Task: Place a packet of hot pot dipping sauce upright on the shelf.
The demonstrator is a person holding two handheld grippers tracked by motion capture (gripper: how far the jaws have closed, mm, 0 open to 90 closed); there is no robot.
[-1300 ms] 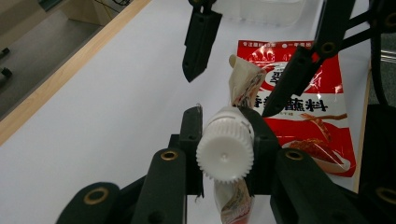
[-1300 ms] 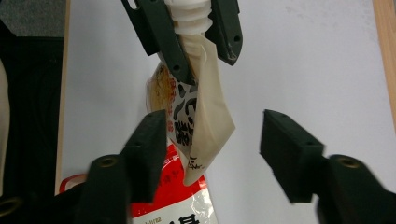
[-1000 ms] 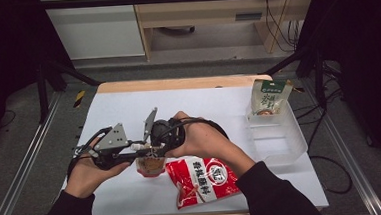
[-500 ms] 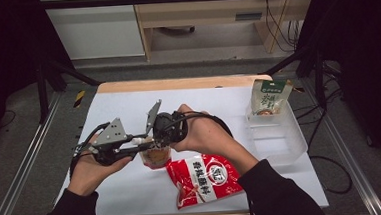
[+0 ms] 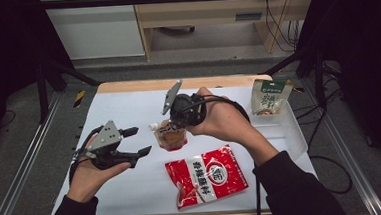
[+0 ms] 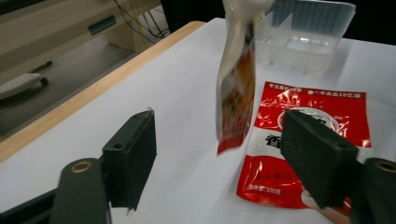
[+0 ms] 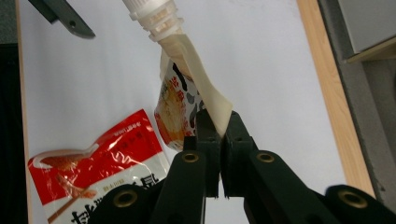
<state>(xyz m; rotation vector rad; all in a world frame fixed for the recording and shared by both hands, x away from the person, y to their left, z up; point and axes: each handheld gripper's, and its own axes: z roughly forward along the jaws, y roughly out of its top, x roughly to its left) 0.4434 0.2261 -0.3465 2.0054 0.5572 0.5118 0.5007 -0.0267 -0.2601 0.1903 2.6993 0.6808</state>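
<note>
On the white worktop (image 5: 128,106) a red sachet (image 5: 206,182) lay flat near the front edge, and a clear tray (image 5: 285,132) holding a green-topped pouch (image 5: 269,96) sat to the right. Compared with a second earlier, the spouted pouch (image 5: 170,134) hung higher, the left claw (image 5: 136,142) off it, its jaws just opened and empty. The right claw (image 7: 219,128) was clamped on the pouch's edge.

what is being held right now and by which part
The right hand-held gripper pinches the small orange spouted pouch by its flat top edge beside the white spout. The left hand-held gripper, jaws just opened, holds nothing.
</note>
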